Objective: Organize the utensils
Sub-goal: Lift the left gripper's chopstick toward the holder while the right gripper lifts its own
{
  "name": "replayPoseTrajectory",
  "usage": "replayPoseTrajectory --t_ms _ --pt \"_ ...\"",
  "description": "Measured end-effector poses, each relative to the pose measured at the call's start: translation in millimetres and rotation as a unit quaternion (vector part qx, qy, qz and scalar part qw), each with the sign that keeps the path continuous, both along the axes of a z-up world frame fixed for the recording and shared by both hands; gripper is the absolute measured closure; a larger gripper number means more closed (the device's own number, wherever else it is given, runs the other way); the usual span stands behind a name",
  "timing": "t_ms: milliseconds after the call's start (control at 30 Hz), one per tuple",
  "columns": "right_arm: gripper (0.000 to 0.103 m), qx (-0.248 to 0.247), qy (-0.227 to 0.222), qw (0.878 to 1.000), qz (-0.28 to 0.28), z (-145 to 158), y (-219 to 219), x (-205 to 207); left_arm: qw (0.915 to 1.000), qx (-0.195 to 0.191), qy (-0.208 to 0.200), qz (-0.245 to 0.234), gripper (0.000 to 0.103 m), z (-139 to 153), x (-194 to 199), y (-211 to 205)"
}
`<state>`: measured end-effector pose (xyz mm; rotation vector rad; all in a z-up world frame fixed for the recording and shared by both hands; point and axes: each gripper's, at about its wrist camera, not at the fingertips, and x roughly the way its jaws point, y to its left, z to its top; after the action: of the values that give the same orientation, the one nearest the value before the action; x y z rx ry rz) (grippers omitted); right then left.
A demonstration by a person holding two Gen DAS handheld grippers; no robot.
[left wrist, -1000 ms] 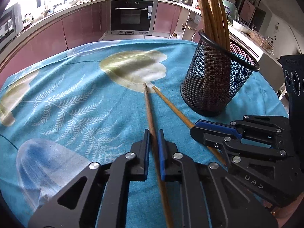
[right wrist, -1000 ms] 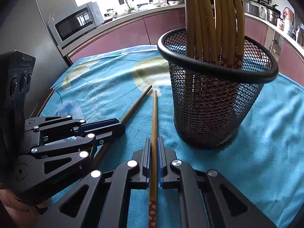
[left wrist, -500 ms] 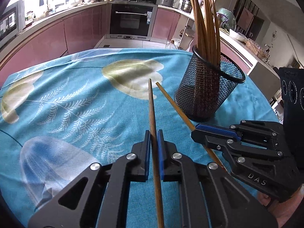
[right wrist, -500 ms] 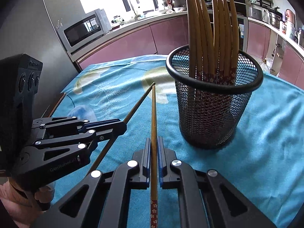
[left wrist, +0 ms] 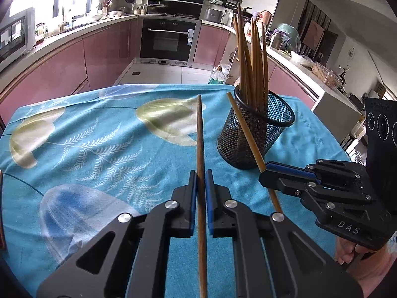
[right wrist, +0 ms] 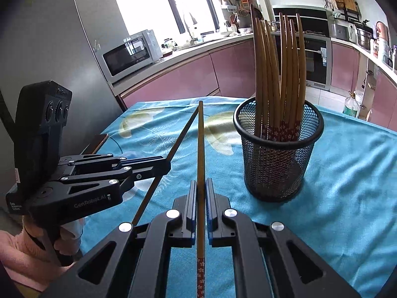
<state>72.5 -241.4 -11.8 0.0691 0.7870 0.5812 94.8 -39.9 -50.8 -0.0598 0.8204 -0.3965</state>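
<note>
While your left gripper clamps a dark chopstick, your right gripper clamps a pale chopstick; both tips hang left of the mesh cup.

A table is seen, covered all over by a turquoise cloth printed with pale fern fronds, yellow-green blooms and one bluish bloom; its top is hidden by the cloth. A round black wire-mesh holder is stood upright directly on the cloth, toward the right in both views, and a bundle of wooden chopsticks is held in it, tips upward, with patterned red ends low inside the mesh. Part of a dark flat object shows at the table's left edge, but what it is cannot be told.
</note>
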Motion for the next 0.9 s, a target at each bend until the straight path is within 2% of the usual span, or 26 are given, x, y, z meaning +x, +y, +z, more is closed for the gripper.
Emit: replayPoseTrajectory --t_ms 400,900 --pt "0.097 0.025 -0.042 0.999 -0.006 28 -12 -12 0.9993 -0.022 -0.029 -0.010 0.095 26 -15 6" --pt "0.097 0.044 -0.071 0.996 -0.019 46 -29 -16 0.9976 -0.044 -0.050 -0.021 0.096 49 -24 8"
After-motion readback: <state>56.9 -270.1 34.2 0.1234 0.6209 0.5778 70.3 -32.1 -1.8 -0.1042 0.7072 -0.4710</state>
